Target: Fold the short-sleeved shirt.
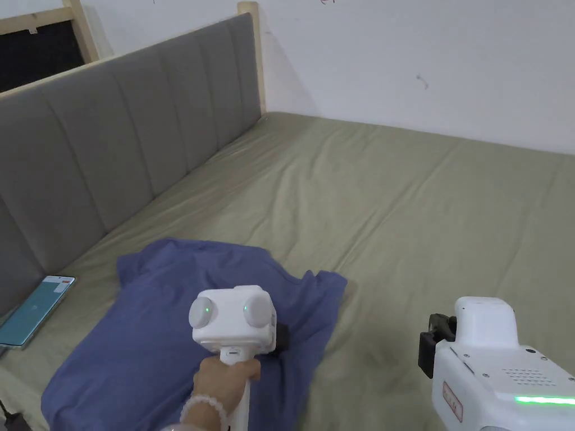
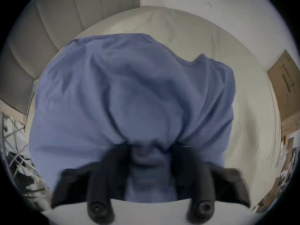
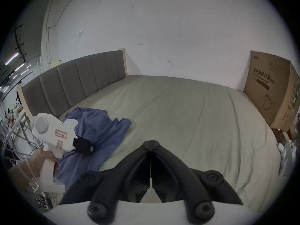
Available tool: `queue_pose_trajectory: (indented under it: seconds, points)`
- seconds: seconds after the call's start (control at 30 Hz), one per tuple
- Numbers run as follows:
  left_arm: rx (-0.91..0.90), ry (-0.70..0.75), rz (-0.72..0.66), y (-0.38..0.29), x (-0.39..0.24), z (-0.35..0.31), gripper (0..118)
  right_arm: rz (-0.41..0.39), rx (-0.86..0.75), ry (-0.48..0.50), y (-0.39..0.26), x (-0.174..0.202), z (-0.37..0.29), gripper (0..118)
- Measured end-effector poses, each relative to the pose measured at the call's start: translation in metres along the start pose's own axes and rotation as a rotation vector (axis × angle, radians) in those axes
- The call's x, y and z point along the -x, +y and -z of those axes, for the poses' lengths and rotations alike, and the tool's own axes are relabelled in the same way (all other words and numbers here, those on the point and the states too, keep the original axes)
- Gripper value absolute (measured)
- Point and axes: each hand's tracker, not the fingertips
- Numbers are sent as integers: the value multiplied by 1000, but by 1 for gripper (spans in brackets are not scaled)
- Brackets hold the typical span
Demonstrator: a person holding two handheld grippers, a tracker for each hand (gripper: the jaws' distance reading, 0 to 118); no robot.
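Two claws, left claw (image 2: 150, 149) pinching shirt (image 2: 129, 90)

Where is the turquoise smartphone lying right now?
In the head view the turquoise smartphone lies at the far left on the olive bedsheet, against the grey padded headboard, left of the blue shirt.

White wall (image 1: 421, 56), grey padded headboard (image 1: 112, 140), olive bed sheet (image 1: 421, 213), maybe cardboard box (image 3: 272, 89) rt.
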Motion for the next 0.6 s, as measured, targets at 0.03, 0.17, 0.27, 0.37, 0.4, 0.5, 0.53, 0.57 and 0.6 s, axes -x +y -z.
queue_pose_trajectory:
  seconds: [0.03, 0.17, 0.27, 0.37, 0.4, 0.5, 0.53, 0.57, 0.6]
  points:
    - [-8, 12, -12, 1, 3, -2, 3, 18, 10, 4, -1, -2, 0, 0]
    - [-12, -27, -133, -3, 19, -5, 3, 60, 14, 4, -6, -11, -6, 0]
    - [5, -28, -131, 5, 16, -18, 3, 52, 9, -11, -7, -19, -14, 0]
    - [-11, -128, -162, 12, 16, -40, 3, 80, -3, -34, -6, -32, -24, 0]
    - [-39, -177, -166, 15, 13, -50, 3, 107, -8, -37, -5, -38, -28, 0]
    - [-87, -195, -159, 22, -9, -83, 3, 157, -25, -54, -2, -58, -43, 0]
    - [-108, -227, -165, 23, -21, -95, 3, 161, -38, -66, 0, -65, -51, 0]
    - [-130, -265, -118, 24, -34, -105, 3, 163, -53, -84, 1, -71, -58, 0]
    - [-160, -302, -76, 23, -52, -119, 3, 166, -67, -104, 2, -80, -67, 0]
